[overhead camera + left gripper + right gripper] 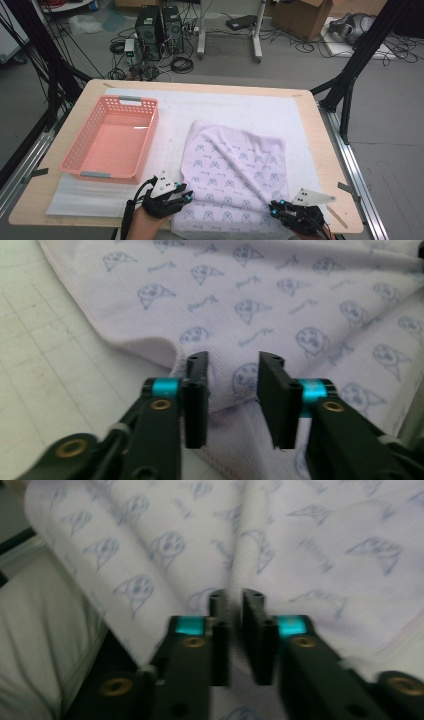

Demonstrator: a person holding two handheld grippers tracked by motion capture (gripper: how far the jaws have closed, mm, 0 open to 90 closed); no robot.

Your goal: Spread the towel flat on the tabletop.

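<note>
A lilac cloth (pixel 235 165) printed with small blue figures lies rumpled on the white mat, right of centre, with a crease running diagonally across it. My left gripper (pixel 185 193) sits at the cloth's near left corner. In the left gripper view its jaws (pixel 235 365) stand apart with a folded edge of the cloth (pixel 250 305) between them. My right gripper (pixel 275 207) is at the near right part of the cloth. Its jaws (pixel 235 600) stand narrowly apart around a raised ridge of the cloth (pixel 300 540).
A pink plastic basket (pixel 150 137) stands with nothing in it on the left of the wooden table (pixel 320 145). A white mat (pixel 225 107) covers most of the tabletop. Beyond the far edge are computer towers, cables and a cardboard box on the floor.
</note>
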